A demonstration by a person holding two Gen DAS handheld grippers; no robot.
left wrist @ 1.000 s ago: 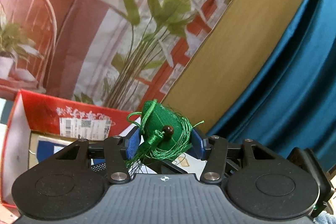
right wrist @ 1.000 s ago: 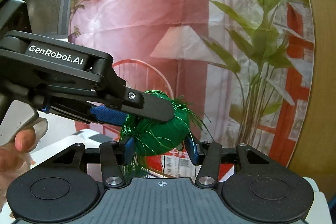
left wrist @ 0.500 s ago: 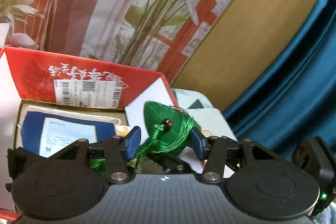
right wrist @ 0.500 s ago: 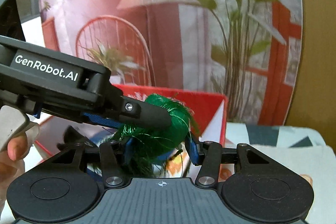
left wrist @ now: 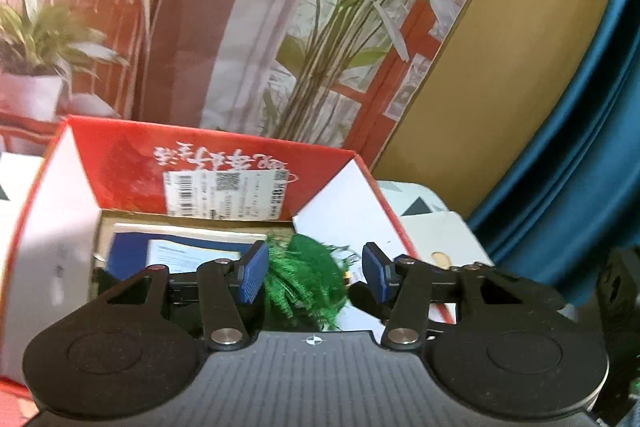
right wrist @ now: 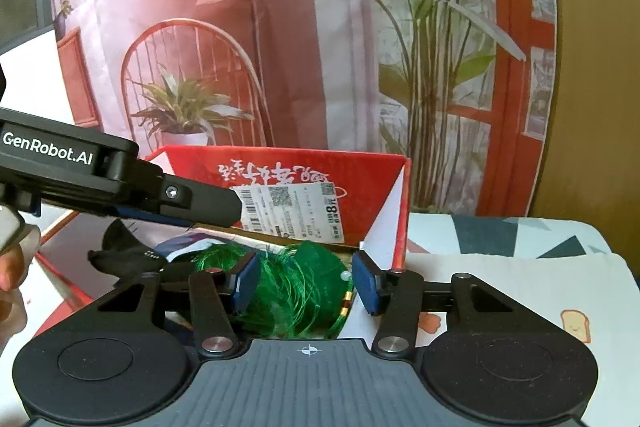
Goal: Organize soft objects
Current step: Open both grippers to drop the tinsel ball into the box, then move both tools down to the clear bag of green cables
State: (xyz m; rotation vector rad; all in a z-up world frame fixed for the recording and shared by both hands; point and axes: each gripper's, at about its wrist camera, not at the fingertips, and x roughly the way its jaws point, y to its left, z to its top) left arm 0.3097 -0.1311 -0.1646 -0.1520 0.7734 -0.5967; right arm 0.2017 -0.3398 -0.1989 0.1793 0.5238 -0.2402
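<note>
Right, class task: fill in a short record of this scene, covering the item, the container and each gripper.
item: green tassel, low over the open box
box: red, flaps up, blue packet inside
right gripper: shut on tassel
left gripper: open, apparently clear of tassel
surface: patterned cloth beside box

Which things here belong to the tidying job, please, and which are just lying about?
Job:
green tasselled pouch
red box

Lying about:
patterned tablecloth
plant backdrop
blue curtain
</note>
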